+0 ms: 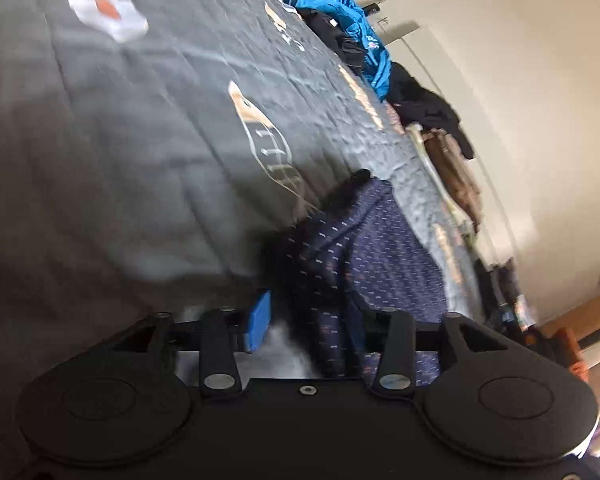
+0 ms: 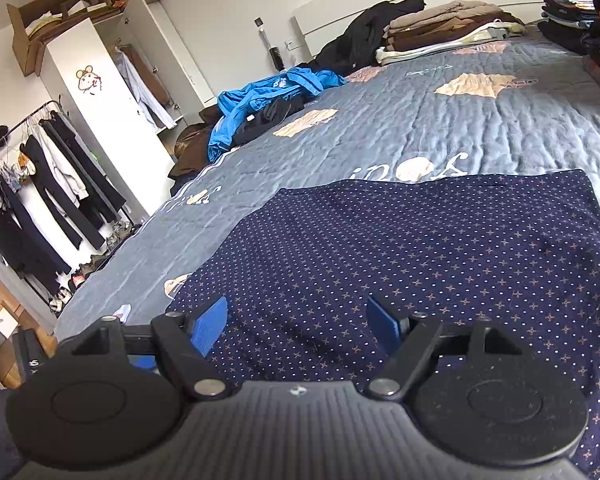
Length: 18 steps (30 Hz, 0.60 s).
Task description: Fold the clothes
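One navy patterned garment [image 2: 400, 248] lies spread flat across the lower half of the right wrist view, on a grey quilted bedspread [image 2: 440, 132] printed with tan patches. The right gripper [image 2: 296, 322] hangs low over the near part of that cloth with its blue pads [image 2: 209, 325] well apart and nothing between them, so its jaws are released.

In the blurred, tilted left wrist view the same garment [image 1: 364, 248] rises as a bunched fold from the bottom centre toward the middle of the frame. The left gripper [image 1: 308, 326] has the fold standing between its fingers. Only one blue pad [image 1: 260, 322] shows, at the lower left, and it stands clear of the cloth; the other pad is hidden behind the fabric. Its jaws stand released around the fold.

Farther up the bed, a bright blue jacket [image 2: 260, 100] lies crumpled over dark clothing at the middle left of the right view. Folded stacks [image 2: 444, 28] sit along the headboard at the upper right. A white wardrobe [image 2: 100, 92] and a rack of hanging clothes [image 2: 40, 184] fill the left edge.
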Motion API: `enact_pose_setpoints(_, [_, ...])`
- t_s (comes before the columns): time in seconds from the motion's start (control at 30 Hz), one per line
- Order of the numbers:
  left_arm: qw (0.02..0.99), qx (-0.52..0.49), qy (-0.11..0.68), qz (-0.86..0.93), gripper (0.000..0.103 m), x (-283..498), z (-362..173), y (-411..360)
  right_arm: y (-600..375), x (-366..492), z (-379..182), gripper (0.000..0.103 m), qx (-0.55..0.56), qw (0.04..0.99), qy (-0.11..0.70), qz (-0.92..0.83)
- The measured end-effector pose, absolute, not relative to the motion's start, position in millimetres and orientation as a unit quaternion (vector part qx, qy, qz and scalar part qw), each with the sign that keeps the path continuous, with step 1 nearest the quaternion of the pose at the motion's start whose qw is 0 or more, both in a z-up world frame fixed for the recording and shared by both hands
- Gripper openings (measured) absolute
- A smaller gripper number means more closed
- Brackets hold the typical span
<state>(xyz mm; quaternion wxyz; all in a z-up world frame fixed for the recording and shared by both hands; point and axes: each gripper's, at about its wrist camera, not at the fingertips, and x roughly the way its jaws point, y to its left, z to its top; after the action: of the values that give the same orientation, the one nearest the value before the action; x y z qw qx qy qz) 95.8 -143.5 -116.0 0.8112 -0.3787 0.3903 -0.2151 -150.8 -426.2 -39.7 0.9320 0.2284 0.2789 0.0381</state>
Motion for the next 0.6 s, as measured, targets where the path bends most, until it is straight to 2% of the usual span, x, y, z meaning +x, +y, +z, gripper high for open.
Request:
enact_pose_setpoints(0.13, [0.804,-0.403,0.38,-0.219,0.076,111,-119,-158,-425,-150,-42,0.076,0.224,0.931,0.285,0.04])
enact_pose_setpoints(0.2, [0.809,-0.398,0.379,-0.208,0.076,117,-118,-166,-426,-150,-43,0.076,0.226,0.931,0.285,0.039])
enact_pose_setpoints(0.23, [0.814,-0.391,0.378,-0.202,0.073,118,-116,-170,-427,-151,-43,0.076,0.227,0.93,0.285,0.038])
enact_pose_setpoints(0.27, [0.821,-0.381,0.379,-0.194,0.06,119,-116,-174,-427,-151,-44,0.076,0.228,0.93,0.285,0.037])
enact_pose_setpoints(0.33, [0.831,-0.363,0.382,-0.179,0.042,120,-114,-180,-428,-150,-44,0.076,0.23,0.929,0.286,0.036])
enact_pose_setpoints(0.4, [0.839,-0.349,0.377,-0.179,0.035,120,-110,-183,-428,-150,-45,0.076,0.231,0.929,0.287,0.036])
enact_pose_setpoints(0.43, [0.845,-0.338,0.37,-0.186,0.029,119,-107,-184,-428,-150,-45,0.076,0.231,0.929,0.288,0.036])
enact_pose_setpoints(0.6, [0.881,-0.251,0.328,-0.23,0.023,107,-79,-199,-432,-152,-45,0.076,0.235,0.928,0.286,0.035])
